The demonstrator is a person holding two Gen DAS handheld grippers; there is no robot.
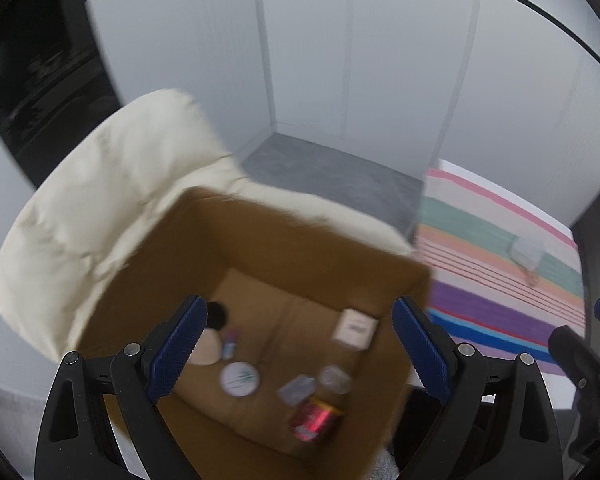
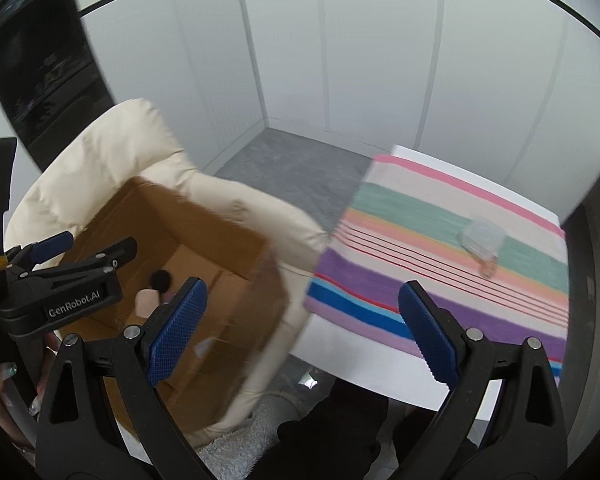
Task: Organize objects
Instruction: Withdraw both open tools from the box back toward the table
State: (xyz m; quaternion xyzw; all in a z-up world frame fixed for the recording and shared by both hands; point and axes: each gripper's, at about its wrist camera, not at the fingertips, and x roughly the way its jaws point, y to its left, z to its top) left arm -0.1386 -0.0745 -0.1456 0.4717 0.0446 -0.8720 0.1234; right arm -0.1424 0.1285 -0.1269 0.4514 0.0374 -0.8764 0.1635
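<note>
Both pairs of jaws stand wide apart and hold nothing. The left gripper (image 1: pixel 296 344) hangs over the open cardboard box (image 1: pixel 260 240), which rests on a cream padded chair (image 1: pixel 100 200); small things already lie on the box floor, among them a red can (image 1: pixel 314 420) and a small white carton (image 1: pixel 354 328). The right gripper (image 2: pixel 302 330) points between the box and the desk (image 2: pixel 340 368). Out past its right jaw, on the striped cloth (image 2: pixel 440 248), lies a small clear container (image 2: pixel 482 238), blurred, so I cannot tell its long axis. It lies ahead and to the right, well apart from the jaws. I judge the right gripper is nearer and should reach for it.
</note>
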